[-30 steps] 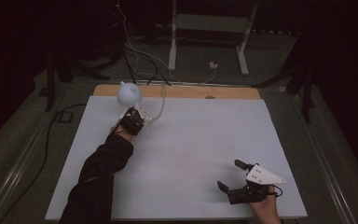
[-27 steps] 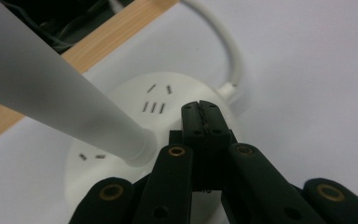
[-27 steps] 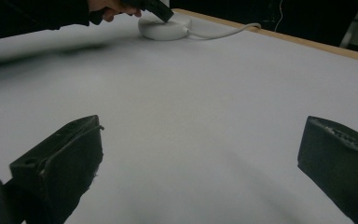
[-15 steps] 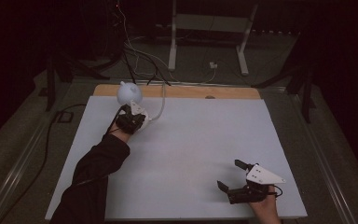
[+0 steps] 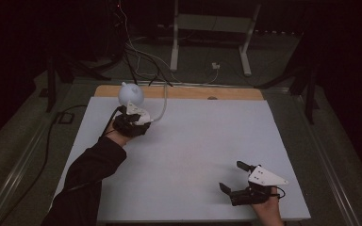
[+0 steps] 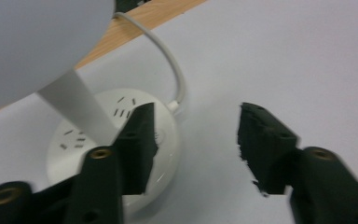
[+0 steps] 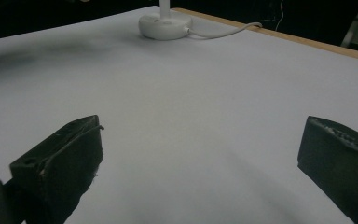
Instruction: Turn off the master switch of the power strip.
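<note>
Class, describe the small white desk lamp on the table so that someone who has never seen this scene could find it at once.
Start at the white tabletop and go to its far left corner, by the bare wooden strip. There stands the small white desk lamp, just beyond the left gripper. It has a globe-shaped head, a slim stem, a round flat base with small slots, and a white cord trailing off the back.
</note>
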A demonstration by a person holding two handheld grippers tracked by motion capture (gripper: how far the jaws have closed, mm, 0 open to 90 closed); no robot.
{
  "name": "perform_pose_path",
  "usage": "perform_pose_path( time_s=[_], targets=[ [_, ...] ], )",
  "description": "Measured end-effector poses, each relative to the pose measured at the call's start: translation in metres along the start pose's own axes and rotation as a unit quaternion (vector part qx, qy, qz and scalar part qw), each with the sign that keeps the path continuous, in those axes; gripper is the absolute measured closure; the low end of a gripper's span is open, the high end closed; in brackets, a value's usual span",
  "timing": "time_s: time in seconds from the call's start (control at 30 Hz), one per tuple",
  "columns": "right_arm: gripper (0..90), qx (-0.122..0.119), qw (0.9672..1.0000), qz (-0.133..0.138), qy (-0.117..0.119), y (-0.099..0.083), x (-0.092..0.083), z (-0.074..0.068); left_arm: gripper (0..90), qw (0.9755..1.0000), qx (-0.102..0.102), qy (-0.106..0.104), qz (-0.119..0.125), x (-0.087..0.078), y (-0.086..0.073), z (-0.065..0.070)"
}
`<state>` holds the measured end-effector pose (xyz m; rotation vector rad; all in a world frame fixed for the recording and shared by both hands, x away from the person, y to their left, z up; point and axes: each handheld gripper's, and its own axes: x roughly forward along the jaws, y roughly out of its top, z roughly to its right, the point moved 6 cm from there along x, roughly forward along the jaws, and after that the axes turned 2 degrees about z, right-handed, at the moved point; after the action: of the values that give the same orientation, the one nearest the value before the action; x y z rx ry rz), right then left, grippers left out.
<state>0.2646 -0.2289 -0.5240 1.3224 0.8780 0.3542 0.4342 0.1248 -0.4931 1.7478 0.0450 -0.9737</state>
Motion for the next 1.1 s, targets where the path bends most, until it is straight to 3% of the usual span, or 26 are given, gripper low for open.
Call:
perform_pose_path(
  time_s=[0.03, 0.13, 0.2, 0.23, 0.3, 0.37, 0.4, 0.43, 0.5, 0.57, 0.73, 1.1],
  targets=[
    [0.0, 0.000, 1.0000, 0.000, 0.000, 0.000, 0.000, 0.000, 42.8, 1.0000, -0.003, -0.006, -0.003, -0.001, -0.001, 0.000],
    [0.0, 0.000, 1.0000, 0.000, 0.000, 0.000, 0.000, 0.000, 25.6, 0.9998, -0.013, -0.015, -0.005, -0.006, -0.002, 0.000],
    [0.0, -0.001, 1.0000, -0.001, 0.000, 0.000, 0.000, 0.000, 24.2, 0.9994, -0.018, -0.027, -0.005, -0.010, -0.002, -0.001],
    [0.0, -0.001, 1.0000, -0.001, 0.000, 0.000, 0.000, 0.000, 14.5, 0.9991, -0.019, -0.036, -0.008, -0.011, -0.003, -0.001],
    [0.0, -0.002, 1.0000, -0.001, 0.000, 0.000, 0.000, 0.000, 13.6, 0.9984, -0.015, -0.054, -0.010, -0.016, -0.004, 0.000],
    [0.0, -0.001, 1.0000, -0.001, 0.000, 0.000, 0.000, 0.000, 5.1, 0.9978, -0.014, -0.064, -0.010, -0.020, -0.005, 0.001],
    [0.0, -0.001, 1.0000, -0.001, 0.000, 0.000, 0.000, 0.000, 5.1, 0.9972, -0.015, -0.073, -0.012, -0.022, -0.005, 0.001],
    [0.0, -0.001, 1.0000, -0.001, 0.000, 0.000, 0.000, 0.000, 1.2, 0.9975, -0.015, -0.069, -0.009, -0.024, -0.005, 0.000],
    [0.0, -0.001, 1.0000, -0.001, 0.000, 0.000, 0.000, 0.000, 0.1, 0.9972, -0.021, -0.071, -0.001, -0.030, -0.004, 0.000],
    [0.0, -0.001, 1.0000, -0.001, 0.000, 0.000, 0.000, 0.000, 0.1, 0.9954, -0.027, -0.091, 0.001, -0.036, -0.004, 0.000],
    [0.0, 0.000, 1.0000, -0.002, -0.001, 0.000, 0.001, 0.000, 0.0, 0.9941, -0.016, -0.107, -0.002, -0.050, -0.007, 0.001],
    [0.0, -0.003, 1.0000, -0.003, 0.000, 0.000, 0.002, -0.002, 0.0, 0.9933, -0.011, -0.115, 0.010, -0.077, -0.024, 0.000]
  ],
)
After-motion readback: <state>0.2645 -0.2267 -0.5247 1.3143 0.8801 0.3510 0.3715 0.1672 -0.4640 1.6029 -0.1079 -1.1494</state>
